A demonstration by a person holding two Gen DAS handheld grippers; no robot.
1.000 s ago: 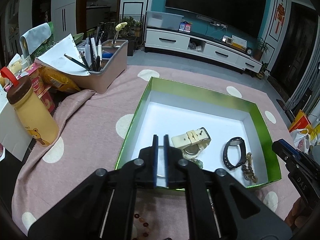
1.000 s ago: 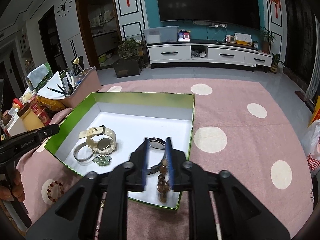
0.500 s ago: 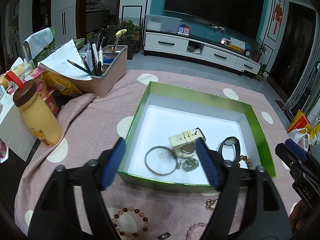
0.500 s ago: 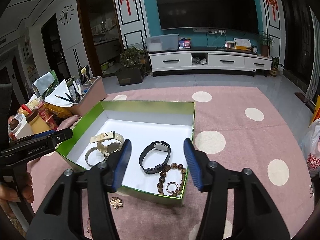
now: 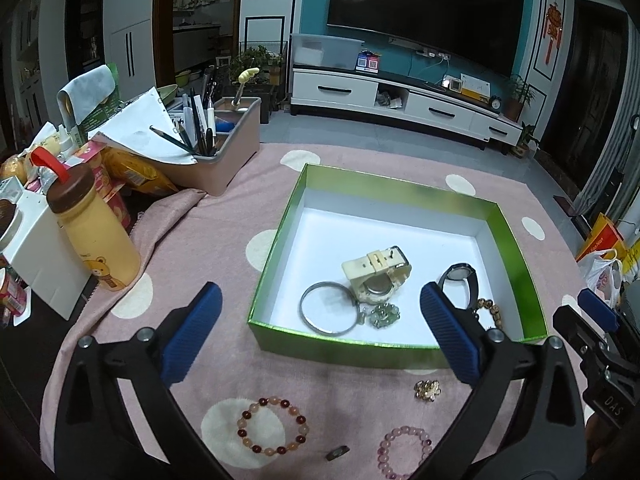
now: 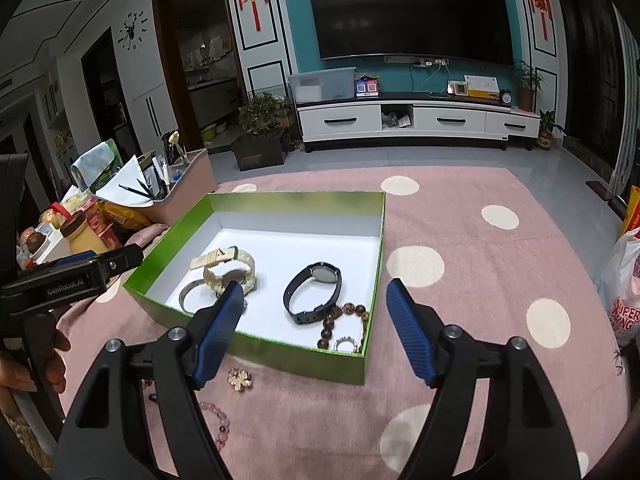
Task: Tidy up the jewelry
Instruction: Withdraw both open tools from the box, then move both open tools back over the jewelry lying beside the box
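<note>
A green box [image 5: 280, 236] [image 6: 260, 350] sits on the pink dotted cloth. Inside lie a cream watch [image 5: 378, 274] [image 6: 224, 270], a silver bangle [image 5: 326, 314], a green pendant [image 5: 384, 316], a black watch [image 5: 460, 280] [image 6: 314, 294] and a brown bead bracelet [image 6: 340, 320]. On the cloth in front lie a red-and-peach bead bracelet [image 5: 274, 426], a pink bead bracelet [image 5: 404, 450], a gold brooch [image 5: 427, 390] [image 6: 239, 379] and a small dark ring [image 5: 337, 453]. My left gripper [image 5: 320, 332] is open and empty, above the box's near edge. My right gripper [image 6: 316, 330] is open and empty.
At the left stand a yellow bottle [image 5: 94, 228], a white carton [image 5: 38, 252], snack packs [image 5: 136, 172] and a pink organizer with pens [image 5: 224, 152]. A plastic bag [image 6: 622, 292] lies at the right edge.
Both grippers opened from shut and pulled back toward me from the box. The silver bangle and the brown bead bracelet now lie released inside the box.
</note>
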